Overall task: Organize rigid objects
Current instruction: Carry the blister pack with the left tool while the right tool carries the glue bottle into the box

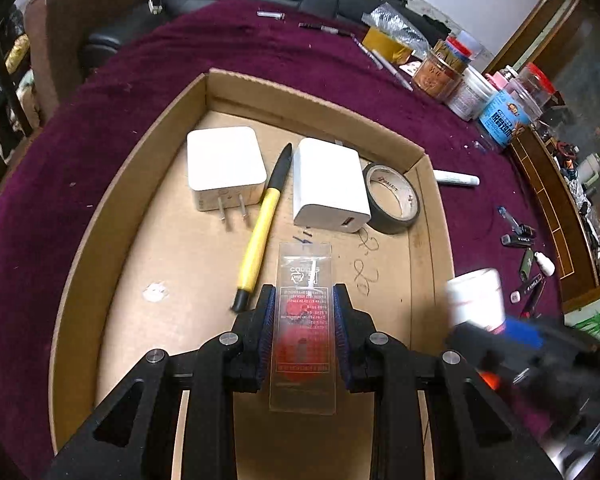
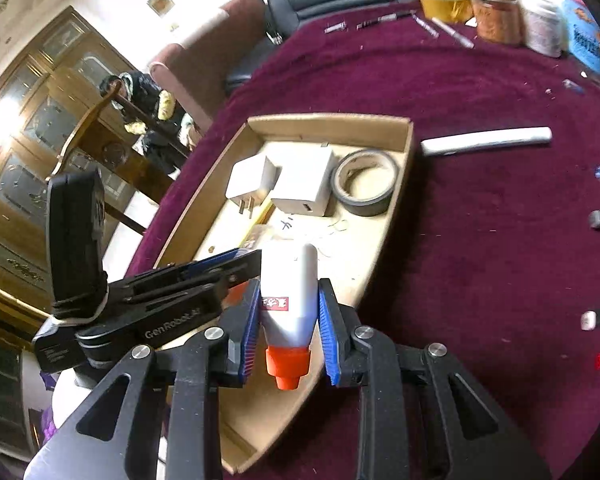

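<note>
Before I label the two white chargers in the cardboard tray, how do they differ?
The left charger shows two metal prongs facing the camera; the right charger shows a USB port instead. In the left wrist view the left charger lies flat and looks squarer, while the right charger looks taller. Both are white, separated by a yellow-and-black pen.

Black tongs (image 1: 304, 300), blue ribbed pads (image 2: 329, 322)

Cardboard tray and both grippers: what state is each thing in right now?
Cardboard tray: open-topped, partly filled.
Left gripper: shut on clear plastic case, held over the tray.
Right gripper: shut on white glue bottle, orange cap on.
Two white chargers: lying in the tray.
Yellow pen: lying between them.
Tape roll: lying flat.
</note>
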### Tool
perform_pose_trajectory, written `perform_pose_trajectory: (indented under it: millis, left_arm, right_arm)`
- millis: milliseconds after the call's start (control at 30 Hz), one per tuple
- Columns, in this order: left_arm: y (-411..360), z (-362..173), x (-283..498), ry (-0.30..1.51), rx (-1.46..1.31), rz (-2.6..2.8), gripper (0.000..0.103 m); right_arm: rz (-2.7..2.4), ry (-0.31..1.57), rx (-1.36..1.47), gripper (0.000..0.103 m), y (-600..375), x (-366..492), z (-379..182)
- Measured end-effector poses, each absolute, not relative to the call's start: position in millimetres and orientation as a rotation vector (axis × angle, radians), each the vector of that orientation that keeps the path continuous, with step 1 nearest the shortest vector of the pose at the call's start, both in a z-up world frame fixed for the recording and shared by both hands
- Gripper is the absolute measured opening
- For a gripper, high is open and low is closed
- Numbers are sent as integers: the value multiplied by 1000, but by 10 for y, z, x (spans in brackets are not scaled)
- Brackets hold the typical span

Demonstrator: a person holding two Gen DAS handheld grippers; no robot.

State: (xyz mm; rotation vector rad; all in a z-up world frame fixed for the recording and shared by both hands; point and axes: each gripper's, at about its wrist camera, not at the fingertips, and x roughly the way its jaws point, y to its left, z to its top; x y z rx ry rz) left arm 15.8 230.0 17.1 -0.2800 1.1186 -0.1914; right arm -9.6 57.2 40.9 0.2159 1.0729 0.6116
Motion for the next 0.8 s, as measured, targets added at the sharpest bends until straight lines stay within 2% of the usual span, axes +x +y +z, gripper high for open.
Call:
perform_pose_trajectory:
  millis: [233,400,567,700,800]
  left_arm:
    - [2356,148,265,1115,-341,-212,23]
    - [2539,153,215,1089,-453,-241,35]
    - [2681,283,-1,1022,-538,-258,42]
    - [2782,473,-316,913,-565,-243,64]
    - [2844,559,-482,866,-580,-220,64]
  right_arm:
    - [512,1056,143,25,741,27,304]
    - [467,1057,122,25,753,84,219]
    - [456,1055,93,25,811,101,200]
    - [451,1059,75,25,855,105,183]
    - [431,1059,70,26,882,105,181]
